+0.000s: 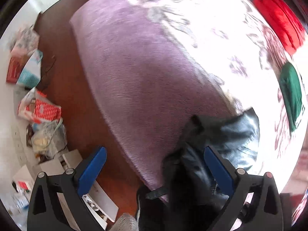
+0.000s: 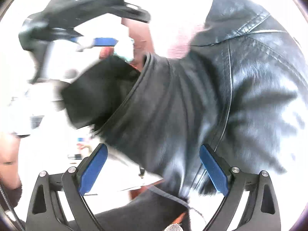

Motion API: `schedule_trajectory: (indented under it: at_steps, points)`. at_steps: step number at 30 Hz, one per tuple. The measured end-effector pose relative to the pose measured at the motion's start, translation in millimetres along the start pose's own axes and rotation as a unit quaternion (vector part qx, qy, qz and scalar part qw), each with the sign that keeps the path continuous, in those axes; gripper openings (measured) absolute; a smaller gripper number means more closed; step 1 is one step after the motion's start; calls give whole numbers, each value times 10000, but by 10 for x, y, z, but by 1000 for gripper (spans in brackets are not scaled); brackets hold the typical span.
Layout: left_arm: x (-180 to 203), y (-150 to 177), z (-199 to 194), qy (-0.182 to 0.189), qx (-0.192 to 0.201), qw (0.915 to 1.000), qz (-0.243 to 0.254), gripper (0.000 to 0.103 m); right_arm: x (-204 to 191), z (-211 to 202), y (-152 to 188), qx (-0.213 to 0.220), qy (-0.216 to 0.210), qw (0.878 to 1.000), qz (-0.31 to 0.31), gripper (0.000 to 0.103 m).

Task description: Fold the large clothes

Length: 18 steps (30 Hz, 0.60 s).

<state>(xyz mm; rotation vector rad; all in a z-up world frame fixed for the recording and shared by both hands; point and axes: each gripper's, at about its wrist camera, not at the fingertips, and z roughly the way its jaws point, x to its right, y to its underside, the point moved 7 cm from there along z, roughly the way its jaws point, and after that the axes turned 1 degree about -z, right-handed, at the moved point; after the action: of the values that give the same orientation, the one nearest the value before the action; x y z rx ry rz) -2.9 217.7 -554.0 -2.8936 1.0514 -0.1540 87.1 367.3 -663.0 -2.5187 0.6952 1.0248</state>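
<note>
A black leather jacket (image 1: 221, 144) hangs over the near edge of a bed with a purple-and-white floral cover (image 1: 144, 67). My left gripper (image 1: 154, 154) is open; the jacket lies between its blue pads, nearer the right pad (image 1: 217, 167). In the right wrist view the jacket (image 2: 221, 96) fills most of the frame, with seams and a collar showing. My right gripper (image 2: 153, 152) is open, with jacket folds between its pads. The left gripper (image 2: 86, 19) shows blurred at the upper left of the right wrist view.
A red garment (image 1: 279, 17) and a green garment (image 1: 290, 90) lie on the bed's far right side. The brown wood floor (image 1: 63, 77) runs along the bed's left. Bags, boxes and packets (image 1: 38, 111) are piled by the left wall.
</note>
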Motion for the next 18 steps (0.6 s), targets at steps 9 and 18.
schedule_trajectory:
  at_steps: [9,18]
  points:
    - [9,812,963,-483,-871,9934,572,103,1568,-875,-211,341,280,9864,1583,98]
    - [-255,869,1131,-82,-866,9961,113,103,2151,-126,-604,-1010,-1962,9662,1329,98]
